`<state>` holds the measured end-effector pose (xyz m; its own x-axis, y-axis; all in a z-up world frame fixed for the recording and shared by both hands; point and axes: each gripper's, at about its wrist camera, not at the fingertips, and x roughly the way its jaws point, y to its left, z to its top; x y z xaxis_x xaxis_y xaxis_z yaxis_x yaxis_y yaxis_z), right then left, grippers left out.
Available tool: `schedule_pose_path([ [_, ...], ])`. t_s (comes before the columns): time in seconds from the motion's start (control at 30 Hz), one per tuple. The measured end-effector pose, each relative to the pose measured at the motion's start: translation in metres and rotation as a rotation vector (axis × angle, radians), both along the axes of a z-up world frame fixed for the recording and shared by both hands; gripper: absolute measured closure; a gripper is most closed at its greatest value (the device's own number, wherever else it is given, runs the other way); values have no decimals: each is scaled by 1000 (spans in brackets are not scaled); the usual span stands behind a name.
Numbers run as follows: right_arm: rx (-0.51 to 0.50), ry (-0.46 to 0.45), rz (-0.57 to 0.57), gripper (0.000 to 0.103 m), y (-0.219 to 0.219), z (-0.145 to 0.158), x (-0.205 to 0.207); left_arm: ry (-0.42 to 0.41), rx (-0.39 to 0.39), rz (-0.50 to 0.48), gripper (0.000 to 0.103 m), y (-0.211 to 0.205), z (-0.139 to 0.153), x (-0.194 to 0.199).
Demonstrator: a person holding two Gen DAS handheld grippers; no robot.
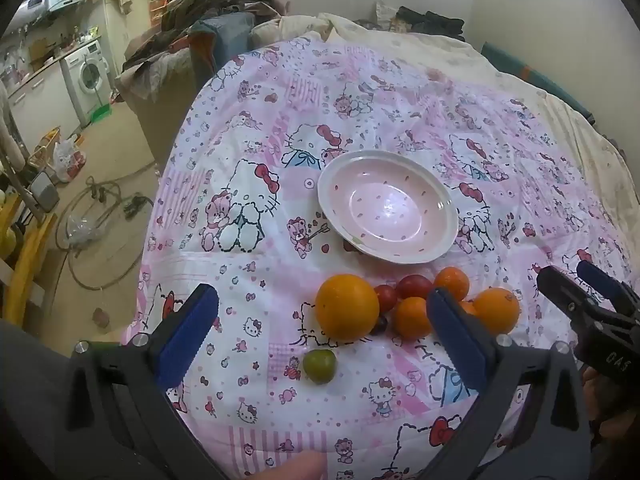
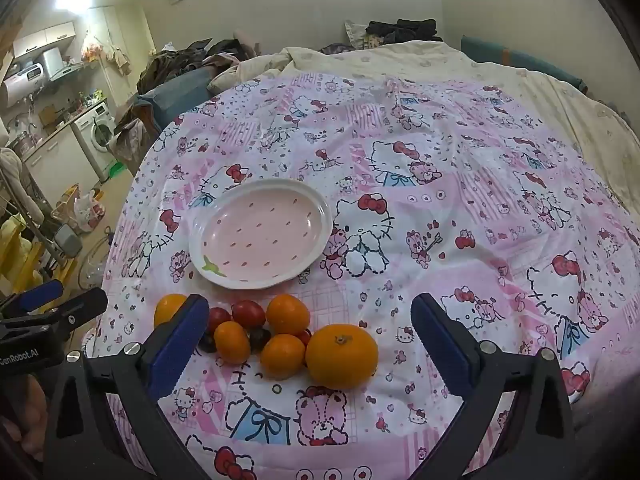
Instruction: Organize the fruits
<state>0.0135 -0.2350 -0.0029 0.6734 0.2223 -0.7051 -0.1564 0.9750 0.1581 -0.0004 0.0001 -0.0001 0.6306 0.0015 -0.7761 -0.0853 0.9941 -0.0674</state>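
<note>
An empty pink plate with a white rim (image 1: 388,206) (image 2: 260,234) lies on the Hello Kitty bedspread (image 1: 248,128). In front of it is a cluster of fruit: a large orange (image 1: 347,307) (image 2: 342,355), several smaller oranges (image 1: 496,310) (image 2: 288,314), red tomatoes (image 1: 414,286) (image 2: 248,314) and dark grapes (image 2: 260,338). A green fruit (image 1: 319,366) lies apart, nearer me. My left gripper (image 1: 320,332) is open and empty above the fruit. My right gripper (image 2: 310,340) is open and empty over the cluster; it also shows in the left wrist view (image 1: 572,280).
The bedspread covers a bed with a cream duvet (image 2: 500,68) behind. Clothes are piled at the far end (image 1: 208,4). To the left the bed edge drops to a floor with hoses (image 1: 96,216), bags and a washing machine (image 1: 90,76).
</note>
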Motion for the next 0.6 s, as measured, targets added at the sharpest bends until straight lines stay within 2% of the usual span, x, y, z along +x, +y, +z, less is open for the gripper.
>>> schedule_pose_path([
  [0.6, 4, -4, 0, 0, -1, 1, 0, 11, 13, 1, 0, -3, 3, 2],
])
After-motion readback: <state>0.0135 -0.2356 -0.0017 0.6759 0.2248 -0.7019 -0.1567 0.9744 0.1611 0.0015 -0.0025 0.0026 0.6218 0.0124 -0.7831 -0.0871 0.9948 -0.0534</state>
